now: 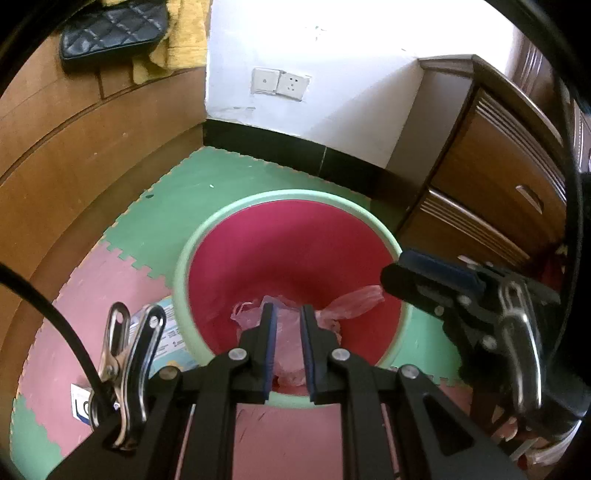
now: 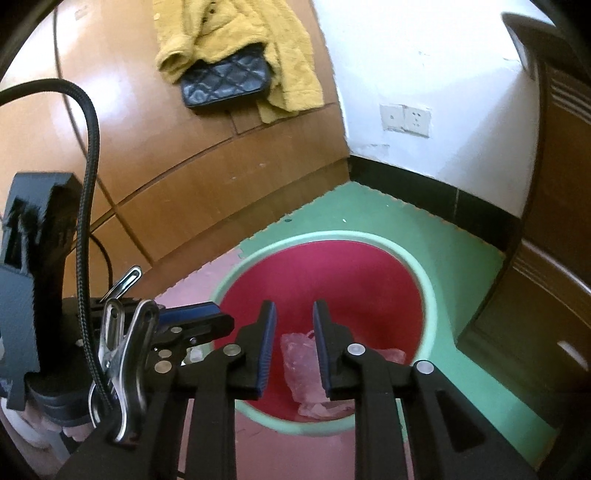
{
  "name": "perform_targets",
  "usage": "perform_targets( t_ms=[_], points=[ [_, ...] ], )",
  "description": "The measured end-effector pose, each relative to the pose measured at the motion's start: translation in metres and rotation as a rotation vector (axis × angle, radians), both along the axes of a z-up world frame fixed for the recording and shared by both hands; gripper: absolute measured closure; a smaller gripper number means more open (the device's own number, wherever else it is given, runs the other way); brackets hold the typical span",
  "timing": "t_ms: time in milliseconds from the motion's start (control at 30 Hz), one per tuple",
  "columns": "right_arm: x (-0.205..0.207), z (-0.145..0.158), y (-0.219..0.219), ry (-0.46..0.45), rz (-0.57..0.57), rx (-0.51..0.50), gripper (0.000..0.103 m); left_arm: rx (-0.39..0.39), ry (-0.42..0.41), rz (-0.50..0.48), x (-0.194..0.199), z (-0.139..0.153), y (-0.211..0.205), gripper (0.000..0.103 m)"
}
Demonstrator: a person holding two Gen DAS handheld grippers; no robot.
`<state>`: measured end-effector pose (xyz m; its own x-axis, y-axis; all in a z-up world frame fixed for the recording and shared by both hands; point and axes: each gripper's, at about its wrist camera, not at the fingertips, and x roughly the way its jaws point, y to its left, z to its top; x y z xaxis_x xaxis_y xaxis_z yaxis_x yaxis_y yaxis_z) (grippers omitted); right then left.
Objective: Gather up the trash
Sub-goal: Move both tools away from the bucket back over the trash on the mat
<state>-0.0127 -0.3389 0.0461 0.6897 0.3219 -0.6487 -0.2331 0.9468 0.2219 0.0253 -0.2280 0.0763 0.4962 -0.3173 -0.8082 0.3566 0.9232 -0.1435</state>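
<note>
A round bin with a pale green rim (image 1: 258, 197) (image 2: 332, 234) and a red inside stands on the foam floor mats. A crumpled pink plastic bag (image 1: 354, 301) (image 2: 299, 354) lies in its bottom. My left gripper (image 1: 287, 308) hangs over the near rim with a narrow gap between its jaws. The bag shows through that gap, down in the bin, and the pads do not press on it. My right gripper (image 2: 294, 306) hovers over the bin too, open a little wider and holding nothing. Each gripper shows in the other's view, the right one (image 1: 397, 271) and the left one (image 2: 218, 317).
A printed paper packet (image 1: 171, 332) lies on the pink mat left of the bin. A wooden drawer cabinet (image 1: 498, 192) stands to the right and wooden panelling (image 1: 74, 155) to the left. A black quilted bag (image 2: 225, 83) and a yellow garment (image 2: 236, 33) hang on the panelling. The white wall holds sockets (image 1: 280, 83).
</note>
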Motion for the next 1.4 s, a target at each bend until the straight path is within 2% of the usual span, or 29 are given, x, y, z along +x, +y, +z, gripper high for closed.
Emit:
perform_targets(
  t_ms=[233,400,800,1100,1300,1400],
  points=[
    [-0.012,0.013,0.026,-0.052,0.088,-0.022,0.08,0.008,-0.007,0.015,-0.009,0.015,0.02,0.091],
    [-0.02,0.02,0.047,-0.069,0.152,-0.018,0.076,0.009,-0.006,0.048,-0.015,0.026,0.046,0.091],
    [-0.03,0.021,0.115,-0.064,0.294,-0.005,0.076,-0.024,0.057,0.187,-0.03,0.035,0.139,0.091],
    [-0.034,-0.005,0.168,0.002,0.425,-0.053,0.075,0.02,0.105,0.31,-0.055,0.015,0.223,0.091],
    [-0.037,-0.036,0.201,0.091,0.511,-0.083,0.075,0.046,0.144,0.371,-0.076,-0.012,0.268,0.091],
    [-0.036,-0.051,0.213,0.145,0.541,-0.092,0.075,0.023,0.189,0.415,-0.086,-0.029,0.292,0.091]
  ],
)
